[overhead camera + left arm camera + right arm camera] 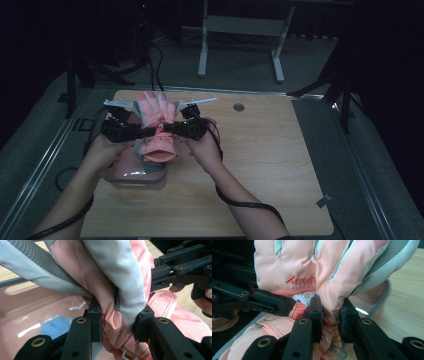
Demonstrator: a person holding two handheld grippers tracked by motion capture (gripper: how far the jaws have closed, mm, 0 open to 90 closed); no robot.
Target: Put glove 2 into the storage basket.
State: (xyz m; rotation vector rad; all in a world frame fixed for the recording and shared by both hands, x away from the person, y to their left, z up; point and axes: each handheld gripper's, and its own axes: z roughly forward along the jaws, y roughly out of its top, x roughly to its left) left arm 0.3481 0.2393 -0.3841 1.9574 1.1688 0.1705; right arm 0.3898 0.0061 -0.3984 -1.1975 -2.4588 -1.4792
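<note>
A pink and grey padded glove [158, 116] hangs upright above the table, fingers up and cuff down. Both grippers pinch it at the wrist from opposite sides. My left gripper [144, 132] is shut on the wrist fabric; in the left gripper view its jaws [118, 315] squeeze a fold of the glove [112, 270]. My right gripper [169, 128] is shut on the same narrow part; in the right gripper view it [330, 307] clamps the glove [299, 265] just under the embroidered lettering. Each gripper view also shows the other gripper close by.
A clear plastic box [135, 176] with something pink inside stands on the wooden table [265, 165] right under the glove. A round grommet [238, 107] sits near the table's far edge. Beyond it stands a desk frame [202, 50].
</note>
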